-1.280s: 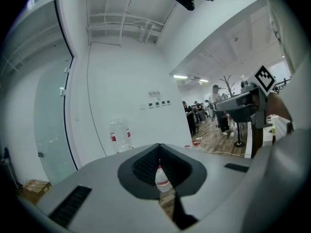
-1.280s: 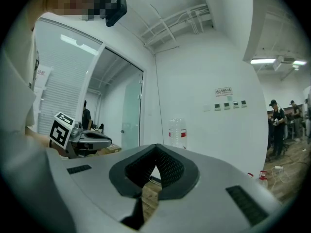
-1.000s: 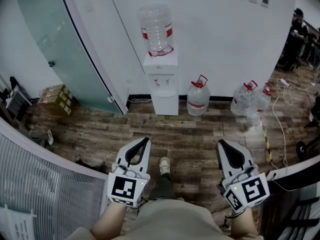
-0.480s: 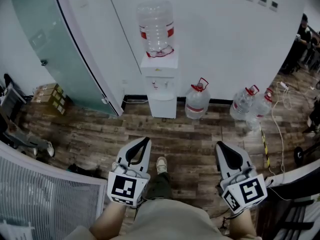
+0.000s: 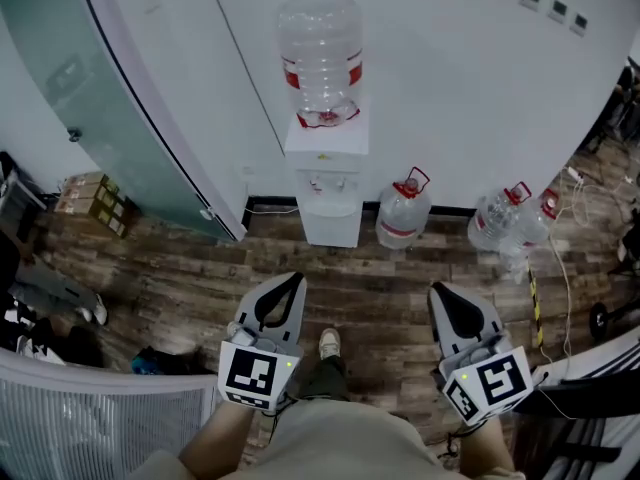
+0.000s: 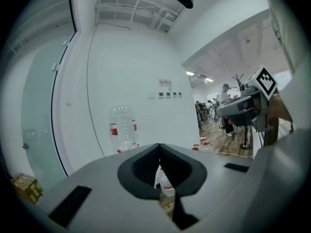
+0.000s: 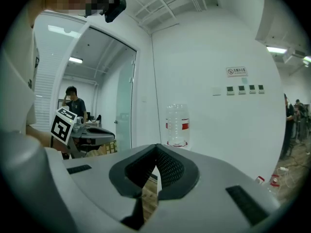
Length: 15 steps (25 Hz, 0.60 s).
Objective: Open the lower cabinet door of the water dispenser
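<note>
- Against the white wall (image 5: 450, 98), ahead across the wood floor (image 5: 370, 288): dispenser (image 5: 326, 183), upright, long axis vertical, bottle (image 5: 320, 56) upended on top.
- Lower door (image 5: 330, 220) on the front, facing this way, apparently shut.
- Left tool (image 5: 292, 280) and right tool (image 5: 438, 290) low and side by side, both aimed at the wall and well apart from the dispenser, touching nothing.
- Dispenser between the two lines of aim, closer to the left one; left hand judged slightly better placed for the door.
- Left tool: jaws together, nothing held.
- Right tool: jaws together too, nothing held.
- Door's handle and hinge side too small to tell, so pull direction best settled from closer in.
- Red band round the bottle, print unreadable.
- Red label on the jug (image 5: 402, 213) just right of the dispenser, likewise unreadable.
- Sign (image 7: 236, 72) above a row of switches (image 7: 244, 89), too small to read.
- Black-and-white square markers on the cubes (image 5: 250, 376), no lettering.
</note>
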Each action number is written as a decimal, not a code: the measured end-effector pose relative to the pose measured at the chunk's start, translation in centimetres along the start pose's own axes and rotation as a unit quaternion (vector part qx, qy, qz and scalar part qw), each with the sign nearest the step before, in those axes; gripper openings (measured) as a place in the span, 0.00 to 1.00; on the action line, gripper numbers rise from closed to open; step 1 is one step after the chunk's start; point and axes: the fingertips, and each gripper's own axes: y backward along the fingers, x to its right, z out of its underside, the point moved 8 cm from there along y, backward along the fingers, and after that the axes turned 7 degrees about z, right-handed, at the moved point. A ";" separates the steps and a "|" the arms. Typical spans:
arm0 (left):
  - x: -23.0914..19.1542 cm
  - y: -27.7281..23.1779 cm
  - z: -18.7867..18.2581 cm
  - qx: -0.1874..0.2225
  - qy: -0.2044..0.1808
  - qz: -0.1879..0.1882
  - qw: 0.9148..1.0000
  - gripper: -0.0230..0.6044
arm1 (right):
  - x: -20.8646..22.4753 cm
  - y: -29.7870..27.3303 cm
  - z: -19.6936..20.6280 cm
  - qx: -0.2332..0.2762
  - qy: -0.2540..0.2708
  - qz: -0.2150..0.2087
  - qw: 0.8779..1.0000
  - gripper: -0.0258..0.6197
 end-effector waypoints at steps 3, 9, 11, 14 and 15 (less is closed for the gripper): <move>-3.7 -2.9 -0.4 0.001 0.003 0.006 1.000 0.05 | 0.8 -4.5 -1.2 -0.007 0.001 0.000 1.000 0.05; -10.7 -8.6 -0.6 -0.010 -0.003 0.019 1.000 0.05 | 2.4 -13.5 -3.6 -0.013 0.002 0.001 1.000 0.05; -12.9 -10.4 -0.8 -0.009 -0.002 0.024 1.000 0.05 | 2.8 -16.2 -4.4 -0.012 0.004 0.002 1.000 0.05; -15.7 -12.6 -0.7 -0.015 -0.007 0.027 0.999 0.05 | 3.5 -19.6 -5.0 -0.011 0.004 0.007 1.000 0.05; -16.5 -13.2 -0.7 -0.015 -0.006 0.028 0.999 0.05 | 3.7 -20.5 -5.2 -0.012 0.003 0.009 1.000 0.05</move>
